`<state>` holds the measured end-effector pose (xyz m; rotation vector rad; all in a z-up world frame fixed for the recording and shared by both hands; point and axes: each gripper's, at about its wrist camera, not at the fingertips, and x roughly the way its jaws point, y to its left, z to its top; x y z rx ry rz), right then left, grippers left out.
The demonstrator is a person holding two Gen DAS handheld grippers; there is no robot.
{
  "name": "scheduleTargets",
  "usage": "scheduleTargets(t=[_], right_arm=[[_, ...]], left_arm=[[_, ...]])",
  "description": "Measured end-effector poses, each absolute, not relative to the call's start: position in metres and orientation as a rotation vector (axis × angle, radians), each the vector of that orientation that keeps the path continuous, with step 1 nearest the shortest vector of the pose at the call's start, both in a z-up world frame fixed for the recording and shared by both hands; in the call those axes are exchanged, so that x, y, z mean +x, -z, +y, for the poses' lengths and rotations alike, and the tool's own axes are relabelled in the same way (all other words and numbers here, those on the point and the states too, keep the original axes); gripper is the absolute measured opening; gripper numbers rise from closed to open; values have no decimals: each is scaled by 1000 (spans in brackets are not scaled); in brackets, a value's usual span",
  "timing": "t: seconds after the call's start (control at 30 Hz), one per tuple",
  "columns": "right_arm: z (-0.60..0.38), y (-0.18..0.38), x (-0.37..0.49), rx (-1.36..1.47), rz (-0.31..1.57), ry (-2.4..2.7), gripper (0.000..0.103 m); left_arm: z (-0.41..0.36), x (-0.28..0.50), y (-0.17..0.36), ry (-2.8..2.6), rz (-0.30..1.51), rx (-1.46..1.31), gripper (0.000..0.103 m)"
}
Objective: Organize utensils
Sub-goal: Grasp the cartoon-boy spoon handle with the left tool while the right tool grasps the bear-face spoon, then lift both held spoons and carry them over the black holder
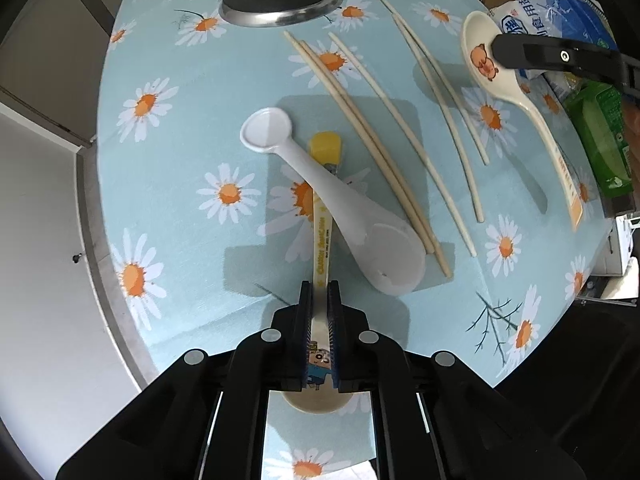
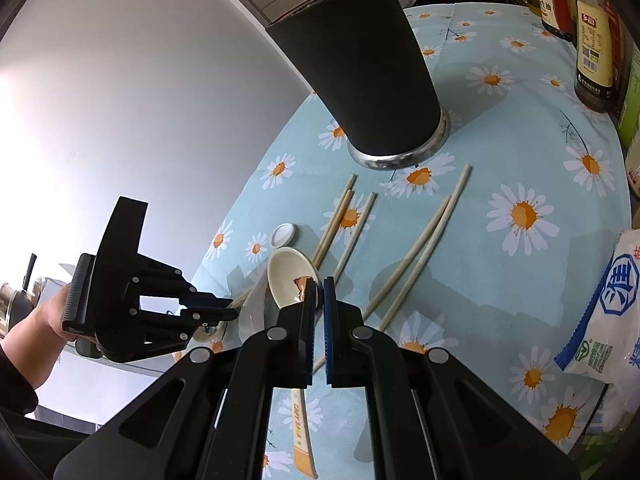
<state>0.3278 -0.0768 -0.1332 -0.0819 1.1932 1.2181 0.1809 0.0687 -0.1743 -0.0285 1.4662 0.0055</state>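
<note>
My left gripper [image 1: 320,286] is shut on the handle of a cream cartoon-print spoon [image 1: 322,232] with a yellow end, which lies on the daisy tablecloth [image 1: 180,184]. A white plastic spoon [image 1: 336,208] rests across that handle. Several pale chopsticks [image 1: 372,140] lie loose beyond it. A cream capybara spoon [image 1: 516,96] lies at the right, with my right gripper [image 1: 496,50] over its bowl. In the right wrist view the right gripper [image 2: 318,288] is shut and holds nothing, above the capybara spoon [image 2: 286,276]. The left gripper [image 2: 224,308] is at the left.
A tall black utensil holder [image 2: 372,80] on a metal base stands at the back with chopsticks in it. A salt bag [image 2: 612,300], sauce bottles [image 2: 596,40] and a green pack [image 1: 600,132] line the right side. The table's left edge [image 1: 100,280] is near. A hand [image 2: 36,320] holds the left gripper.
</note>
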Motion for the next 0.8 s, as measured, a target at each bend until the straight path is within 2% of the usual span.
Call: scheduleTargets(t=[0.8], right_arm=[[-77, 120, 335, -47, 1172, -1229, 5]], left_arm=[[71, 181, 113, -84, 1297, -77, 6]])
